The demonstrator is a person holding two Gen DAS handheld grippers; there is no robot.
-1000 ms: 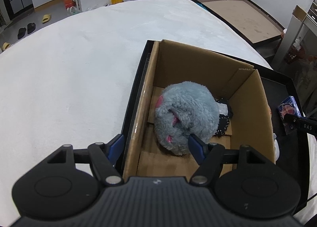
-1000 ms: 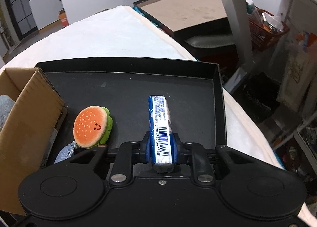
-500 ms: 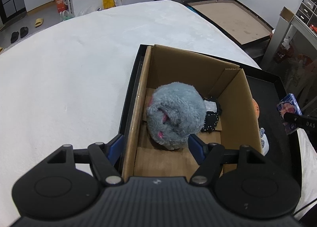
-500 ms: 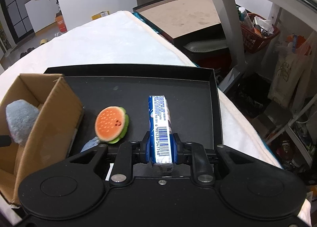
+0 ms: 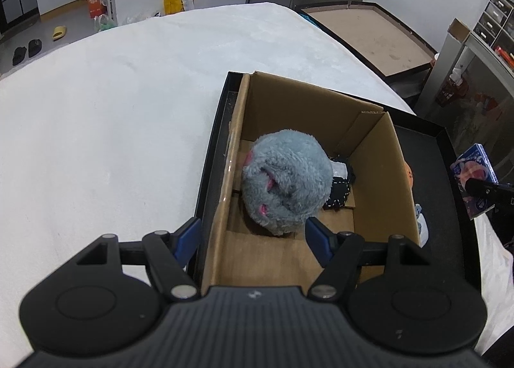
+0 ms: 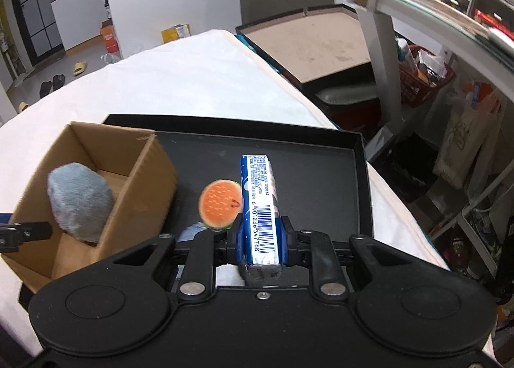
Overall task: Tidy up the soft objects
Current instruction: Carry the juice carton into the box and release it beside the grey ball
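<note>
Black tray (image 6: 321, 175); barcoded packet (image 6: 261, 207) "6901236347768".

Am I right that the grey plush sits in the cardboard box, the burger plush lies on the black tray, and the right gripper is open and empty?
Not quite. The right wrist view shows the right gripper shut on the blue packet. The grey plush is in the cardboard box, and the burger plush lies on the black tray.

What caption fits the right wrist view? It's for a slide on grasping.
Right gripper shut on a blue tissue pack above the black tray, burger plush beside it.
</note>
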